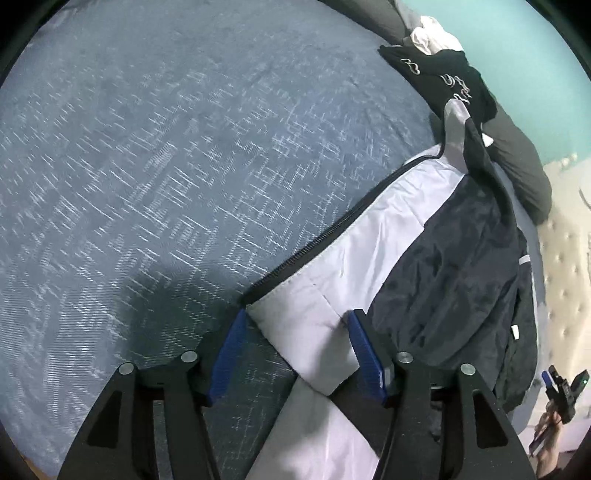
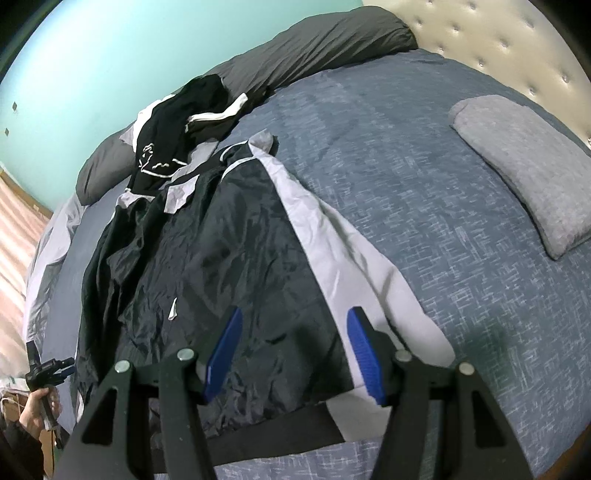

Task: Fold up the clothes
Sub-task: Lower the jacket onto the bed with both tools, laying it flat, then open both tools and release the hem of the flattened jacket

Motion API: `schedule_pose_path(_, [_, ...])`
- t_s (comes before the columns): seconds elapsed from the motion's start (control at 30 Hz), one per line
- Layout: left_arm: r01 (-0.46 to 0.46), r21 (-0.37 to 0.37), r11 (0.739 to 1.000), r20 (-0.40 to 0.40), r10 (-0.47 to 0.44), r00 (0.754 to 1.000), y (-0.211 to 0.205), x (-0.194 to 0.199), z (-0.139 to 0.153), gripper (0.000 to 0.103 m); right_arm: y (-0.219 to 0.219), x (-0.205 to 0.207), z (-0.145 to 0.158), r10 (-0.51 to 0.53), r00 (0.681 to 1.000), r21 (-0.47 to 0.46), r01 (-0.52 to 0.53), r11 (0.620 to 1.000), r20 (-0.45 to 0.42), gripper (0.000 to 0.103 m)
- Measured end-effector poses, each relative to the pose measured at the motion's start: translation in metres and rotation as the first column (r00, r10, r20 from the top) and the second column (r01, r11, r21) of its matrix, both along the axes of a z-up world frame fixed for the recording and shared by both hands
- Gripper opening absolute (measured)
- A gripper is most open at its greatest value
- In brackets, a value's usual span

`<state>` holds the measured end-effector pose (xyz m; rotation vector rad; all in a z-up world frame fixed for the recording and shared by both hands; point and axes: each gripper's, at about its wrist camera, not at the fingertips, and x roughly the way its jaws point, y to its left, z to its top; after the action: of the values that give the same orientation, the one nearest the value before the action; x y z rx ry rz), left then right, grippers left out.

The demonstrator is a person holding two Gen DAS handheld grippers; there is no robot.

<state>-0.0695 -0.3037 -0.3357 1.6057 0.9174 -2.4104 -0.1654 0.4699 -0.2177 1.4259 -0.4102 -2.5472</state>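
A dark navy jacket [image 2: 229, 236] with pale grey-white side panels lay spread flat and creased on the blue bedspread, its black hem band nearest, its zip edge running along one white panel. Beyond its collar a black garment [image 2: 166, 136] with white trim lay crumpled in a heap.

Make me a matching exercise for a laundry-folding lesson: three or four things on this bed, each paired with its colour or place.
Things:
1. jacket
2. folded towel
3. black printed garment
4. long pillow

Descriptions:
A. grey, alone near the tufted headboard
B. dark grey, along the bed's far edge
C. navy with white panels, spread flat
D. crumpled, with white lettering

Pairs: 1-C, 2-A, 3-D, 4-B
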Motion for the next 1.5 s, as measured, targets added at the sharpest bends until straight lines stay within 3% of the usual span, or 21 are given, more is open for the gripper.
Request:
schedule_pose_path(0.07, [-0.002, 0.006, 1.0, -0.014, 0.002, 1.0, 0.001, 0.0, -0.002, 0.059, -0.003, 0.0, 0.0, 0.0, 1.0, 0.0, 0.0, 1.0, 0.0, 0.06])
schedule_pose_path(0.13, [0.001, 0.009, 1.0, -0.024, -0.001, 1.0, 0.0, -0.001, -0.002, 0.038, -0.004, 0.0, 0.0, 0.004, 1.0, -0.001, -0.004, 1.0, 0.001, 0.06])
schedule_pose_path(0.23, [0.008, 0.005, 1.0, -0.042, -0.008, 0.999, 0.001, -0.001, 0.003, 0.021, -0.007, 0.0, 0.0, 0.02, 1.0, 0.009, -0.02, 1.0, 0.002, 0.06])
schedule_pose_path(0.4, [0.035, -0.033, 0.999, -0.114, -0.038, 0.993, 0.01, -0.002, 0.034, 0.011, -0.007, 0.001, 0.0, 0.03, 1.0, 0.024, -0.03, 0.999, 0.008, 0.06])
schedule_pose_path(0.53, [0.096, -0.081, 0.992, -0.205, -0.11, 0.973, 0.031, -0.006, 0.076, 0.007, -0.002, 0.004, 0.002, 0.015, 1.0, 0.002, -0.015, 1.0, 0.003, 0.06])
schedule_pose_path(0.67, [0.192, -0.108, 0.975, -0.309, -0.217, 0.926, 0.072, -0.016, 0.13, 0.002, 0.0, 0.006, 0.008, 0.013, 1.0, -0.012, -0.013, 1.0, -0.009, 0.06])
schedule_pose_path(0.8, [0.32, -0.161, 0.933, -0.401, -0.359, 0.843, 0.136, -0.023, 0.183, 0.001, -0.001, 0.01, 0.018, 0.022, 0.999, -0.021, -0.022, 1.0, -0.024, 0.06])
schedule_pose_path(0.83, [0.35, -0.169, 0.921, -0.407, -0.389, 0.826, 0.152, -0.027, 0.189, 0.0, -0.001, 0.012, 0.02, 0.023, 0.999, -0.023, -0.023, 0.999, -0.031, 0.06])
schedule_pose_path(0.93, [0.412, -0.187, 0.891, -0.374, -0.453, 0.809, 0.19, -0.037, 0.191, 0.0, 0.0, 0.016, 0.027, 0.022, 0.999, -0.032, -0.023, 0.999, -0.043, 0.06])
schedule_pose_path(1.03, [0.401, -0.184, 0.897, -0.335, -0.441, 0.833, 0.199, -0.043, 0.183, 0.0, 0.002, 0.021, 0.034, 0.022, 0.998, -0.036, -0.024, 0.999, -0.054, 0.06])
schedule_pose_path(1.1, [0.367, -0.147, 0.919, -0.301, -0.395, 0.868, 0.186, -0.049, 0.17, 0.0, 0.004, 0.025, 0.04, 0.025, 0.997, -0.035, -0.027, 0.999, -0.067, 0.06])
schedule_pose_path(1.2, [0.329, -0.154, 0.932, -0.245, -0.358, 0.901, 0.156, -0.045, 0.149, 0.002, 0.007, 0.028, 0.045, 0.035, 0.996, -0.023, -0.037, 0.999, -0.079, 0.06])
schedule_pose_path(1.27, [0.29, -0.161, 0.943, -0.211, -0.32, 0.924, 0.132, -0.042, 0.135, 0.009, 0.009, 0.028, 0.043, 0.03, 0.997, -0.021, -0.031, 0.999, -0.075, 0.06])
schedule_pose_path(1.33, [0.234, -0.157, 0.959, -0.185, -0.262, 0.947, 0.105, -0.039, 0.121, 0.038, 0.012, 0.028, 0.039, 0.02, 0.998, -0.028, -0.022, 0.999, -0.066, 0.06])
schedule_pose_path(1.37, [0.205, -0.152, 0.967, -0.174, -0.231, 0.957, 0.092, -0.037, 0.113, 0.043, 0.012, 0.028, 0.037, 0.018, 0.998, -0.028, -0.02, 0.999, -0.061, 0.06])
schedule_pose_path(1.5, [0.125, -0.148, 0.981, -0.118, -0.143, 0.983, 0.044, -0.028, 0.082, 0.045, 0.009, 0.026, 0.026, 0.017, 0.999, -0.025, -0.018, 1.0, -0.04, 0.06])
